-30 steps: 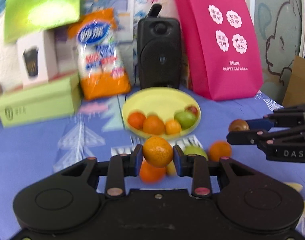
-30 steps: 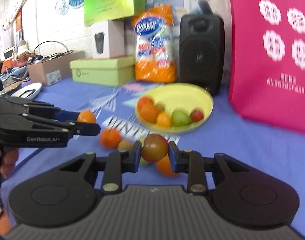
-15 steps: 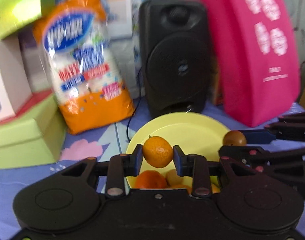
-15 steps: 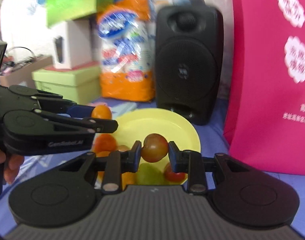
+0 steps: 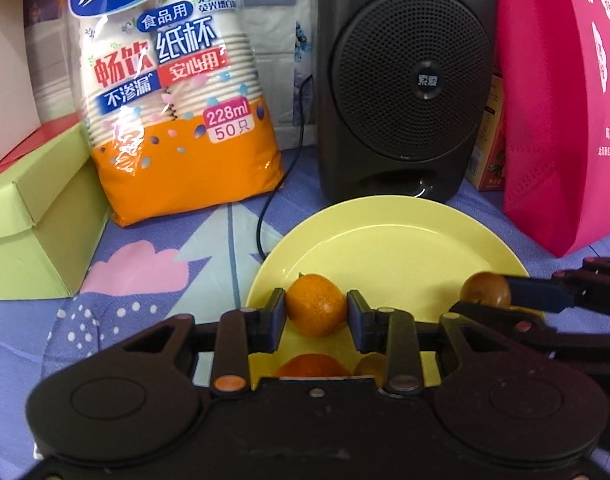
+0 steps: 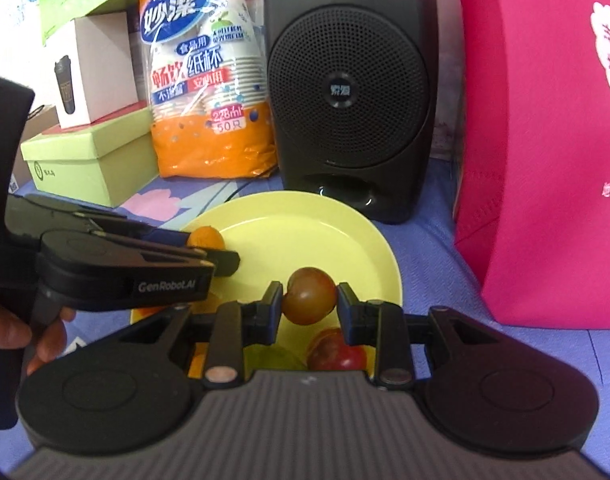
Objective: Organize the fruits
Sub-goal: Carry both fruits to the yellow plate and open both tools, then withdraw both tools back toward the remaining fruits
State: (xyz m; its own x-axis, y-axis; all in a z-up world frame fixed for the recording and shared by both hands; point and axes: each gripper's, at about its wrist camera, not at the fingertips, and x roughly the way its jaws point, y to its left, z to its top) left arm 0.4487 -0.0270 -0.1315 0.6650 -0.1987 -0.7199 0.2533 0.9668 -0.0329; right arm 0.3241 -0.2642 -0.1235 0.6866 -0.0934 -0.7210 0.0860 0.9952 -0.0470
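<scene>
My left gripper [image 5: 316, 311] is shut on a small orange mandarin [image 5: 316, 310] and holds it over the near left part of the yellow plate [image 5: 389, 252]. My right gripper [image 6: 309, 297] is shut on a brown-red round fruit [image 6: 309, 295] over the plate's right side [image 6: 305, 232]. Each gripper shows in the other's view: the right one with its fruit [image 5: 485, 291], the left one with its mandarin [image 6: 205, 237]. More fruit lies on the plate below the jaws: an orange one [image 5: 313, 365] and a red one [image 6: 337, 350], partly hidden.
A black speaker [image 5: 405, 80] stands right behind the plate, its cable [image 5: 265, 216] running by the plate's left rim. A pack of paper cups [image 5: 177, 96] and green boxes [image 5: 37, 216] stand to the left, a pink bag [image 5: 565, 112] to the right.
Both grippers have moved forward from the loose fruit on the cloth to above the plate, each still holding its fruit. The speaker and plate now loom closer.
</scene>
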